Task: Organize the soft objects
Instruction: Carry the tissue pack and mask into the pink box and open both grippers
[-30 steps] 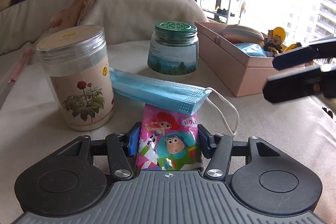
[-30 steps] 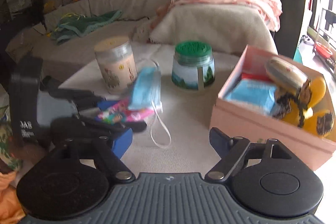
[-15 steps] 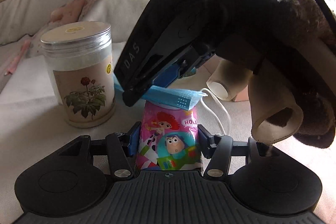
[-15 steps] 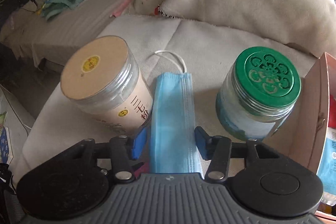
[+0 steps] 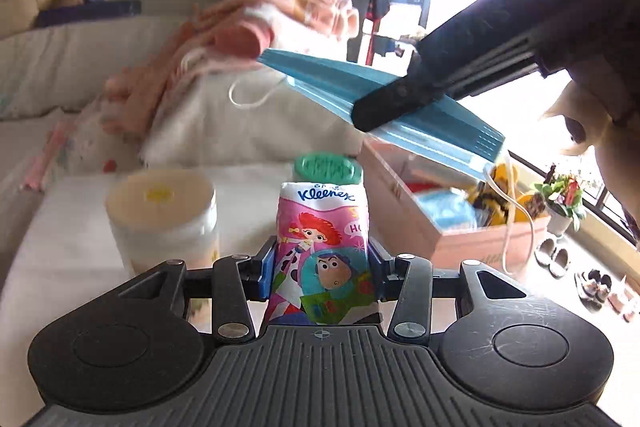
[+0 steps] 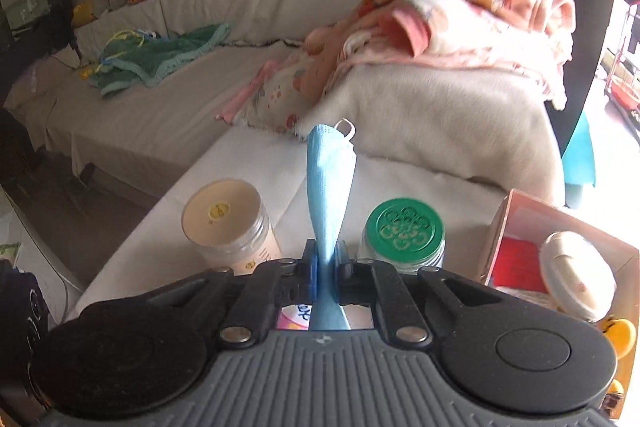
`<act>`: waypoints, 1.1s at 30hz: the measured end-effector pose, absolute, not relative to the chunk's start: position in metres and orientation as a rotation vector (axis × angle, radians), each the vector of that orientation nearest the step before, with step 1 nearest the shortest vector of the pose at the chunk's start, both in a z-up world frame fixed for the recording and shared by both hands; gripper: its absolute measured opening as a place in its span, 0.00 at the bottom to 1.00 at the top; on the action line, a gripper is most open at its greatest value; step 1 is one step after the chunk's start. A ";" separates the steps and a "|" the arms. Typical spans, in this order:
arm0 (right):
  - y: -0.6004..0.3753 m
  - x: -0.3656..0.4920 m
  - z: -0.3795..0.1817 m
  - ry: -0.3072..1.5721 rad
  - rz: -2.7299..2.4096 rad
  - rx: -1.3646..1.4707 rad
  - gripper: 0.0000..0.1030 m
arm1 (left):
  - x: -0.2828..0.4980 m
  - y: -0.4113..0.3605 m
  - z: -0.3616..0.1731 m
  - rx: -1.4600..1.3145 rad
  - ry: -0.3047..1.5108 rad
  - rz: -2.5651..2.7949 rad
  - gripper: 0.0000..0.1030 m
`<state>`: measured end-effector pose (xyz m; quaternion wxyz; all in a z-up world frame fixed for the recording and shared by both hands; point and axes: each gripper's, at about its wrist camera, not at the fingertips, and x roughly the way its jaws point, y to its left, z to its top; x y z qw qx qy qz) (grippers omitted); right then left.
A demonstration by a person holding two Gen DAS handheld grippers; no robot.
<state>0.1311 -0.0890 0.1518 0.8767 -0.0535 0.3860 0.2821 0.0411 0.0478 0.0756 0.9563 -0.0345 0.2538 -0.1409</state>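
Note:
My left gripper (image 5: 320,267) is shut on a pink Kleenex tissue pack (image 5: 322,247) with cartoon figures and holds it upright above the table. My right gripper (image 6: 326,263) is shut on a blue face mask (image 6: 330,183), pinched at its middle. In the left wrist view the mask (image 5: 440,123) hangs in the air above the tissue pack, clamped by the right gripper's fingers (image 5: 400,99). An open pink box (image 5: 420,223) with soft items stands to the right; it also shows in the right wrist view (image 6: 516,227).
A clear jar with a tan lid (image 6: 224,223) and a green-lidded jar (image 6: 404,231) stand on the white-covered table (image 6: 256,179). Behind lie a cream cushion with pink blankets (image 6: 460,39) and a sofa with a green cloth (image 6: 160,55).
My right gripper closed on the mask and lifted it off the tissue pack. My left gripper raised the tissue pack from the table.

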 end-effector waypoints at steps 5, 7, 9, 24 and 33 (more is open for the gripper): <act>-0.147 0.101 0.218 0.655 0.560 -0.059 0.07 | 0.046 0.034 0.147 -0.031 0.388 -0.316 0.47; -0.179 0.089 0.243 0.593 0.520 -0.039 0.07 | 0.051 0.019 0.170 -0.030 0.364 -0.357 0.47; -0.211 0.079 0.258 0.551 0.465 -0.020 0.07 | 0.061 0.000 0.186 -0.044 0.364 -0.419 0.47; -0.352 0.105 0.190 0.659 0.224 0.172 0.07 | 0.199 -0.097 0.077 -0.268 0.776 -0.493 0.48; -0.345 0.196 0.094 0.918 0.203 0.324 0.07 | 0.234 -0.078 0.040 -0.296 0.791 -0.487 0.53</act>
